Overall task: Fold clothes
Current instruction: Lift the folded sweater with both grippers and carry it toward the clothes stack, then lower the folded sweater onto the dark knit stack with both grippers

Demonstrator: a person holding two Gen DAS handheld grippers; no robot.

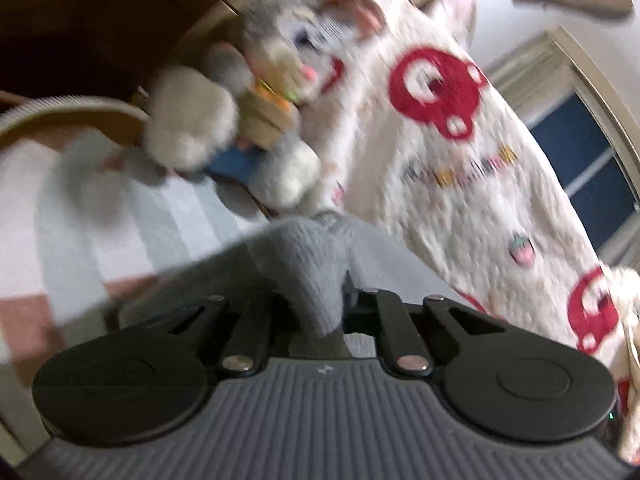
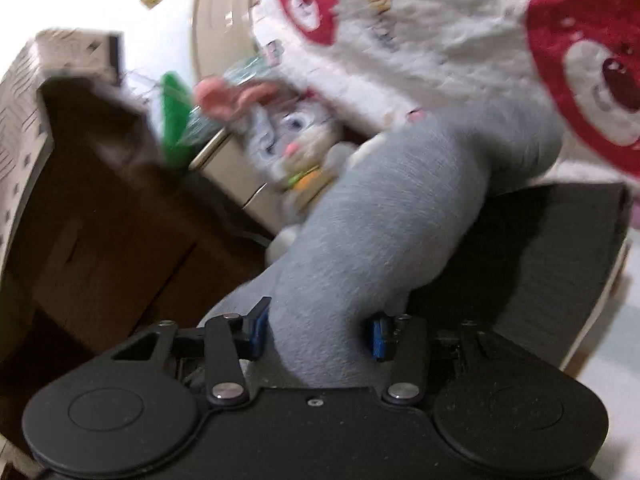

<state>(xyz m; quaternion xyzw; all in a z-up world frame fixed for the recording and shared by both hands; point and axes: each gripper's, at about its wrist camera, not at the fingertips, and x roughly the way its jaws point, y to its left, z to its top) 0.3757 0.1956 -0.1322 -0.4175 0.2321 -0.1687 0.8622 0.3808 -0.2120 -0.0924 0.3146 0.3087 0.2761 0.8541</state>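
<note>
A grey knitted garment (image 1: 308, 256) is bunched between the jaws of my left gripper (image 1: 316, 300), which is shut on it and holds it up. In the right wrist view the same grey garment (image 2: 372, 232) rises as a thick twisted roll from my right gripper (image 2: 316, 332), whose blue-padded jaws are shut on it. Both views are motion-blurred.
A white fleece blanket with red bear faces (image 1: 460, 160) hangs behind; it also shows in the right wrist view (image 2: 440, 32). A grey plush rabbit (image 1: 280, 56) sits beside it, over a striped bedsheet (image 1: 120, 216). Brown furniture (image 2: 100, 208) and a dark window (image 1: 580, 168) are nearby.
</note>
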